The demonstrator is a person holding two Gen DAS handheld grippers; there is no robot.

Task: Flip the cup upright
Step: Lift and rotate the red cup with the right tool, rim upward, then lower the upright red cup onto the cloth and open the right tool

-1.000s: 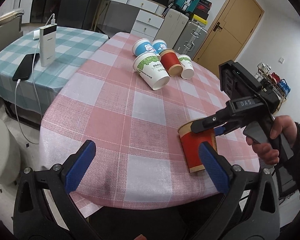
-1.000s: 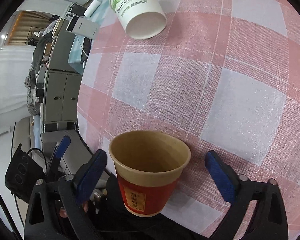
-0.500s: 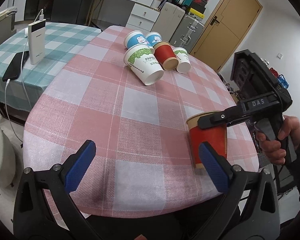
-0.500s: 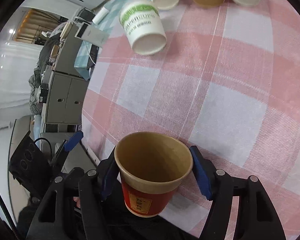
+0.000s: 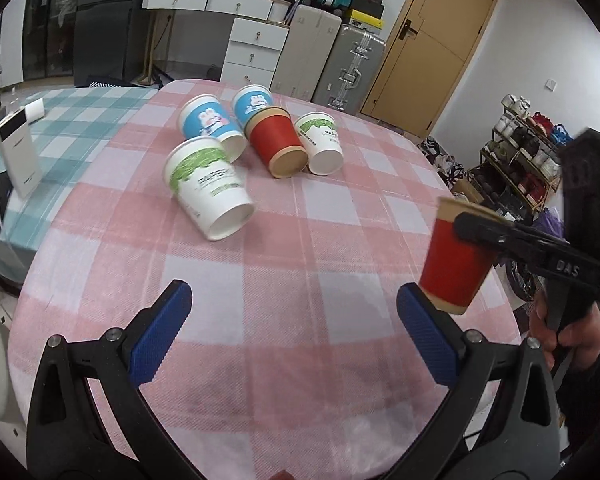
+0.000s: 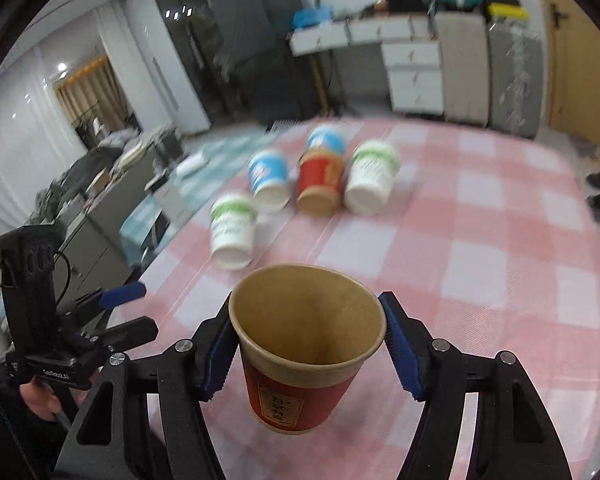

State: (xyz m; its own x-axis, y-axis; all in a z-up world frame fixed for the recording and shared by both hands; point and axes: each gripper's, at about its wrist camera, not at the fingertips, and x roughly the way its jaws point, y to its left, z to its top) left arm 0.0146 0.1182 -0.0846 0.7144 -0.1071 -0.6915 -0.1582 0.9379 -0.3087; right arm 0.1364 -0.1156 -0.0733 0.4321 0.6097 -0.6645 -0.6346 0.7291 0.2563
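My right hand-held gripper is clenched on the red cup, its blue pads pressing the kraft band just under the rim from either side. The cup hangs clear of the tabletop, over the near edge. Its mouth points up and a little toward my right camera, so I look into the brown interior; its long axis runs close to vertical, base down. From the left wrist view the same cup leans slightly, rim tipped toward the left of that picture, with the right gripper's black finger lying across its upper band and a hand on the grip behind it.

My left hand-held gripper is released, fingers spread wide with nothing between them, low over the near part of the pink checked cloth.

Farther back on the tabletop five more cups lie on their sides, mouths facing roughly toward me. A green-and-white cup lies nearest, alone. Behind it sit two blue cups, a second red cup and another green-and-white one, packed close; the right view is motion-blurred, so I cannot say which of them actually touch. A white power bank stands on the neighbouring teal checked table.
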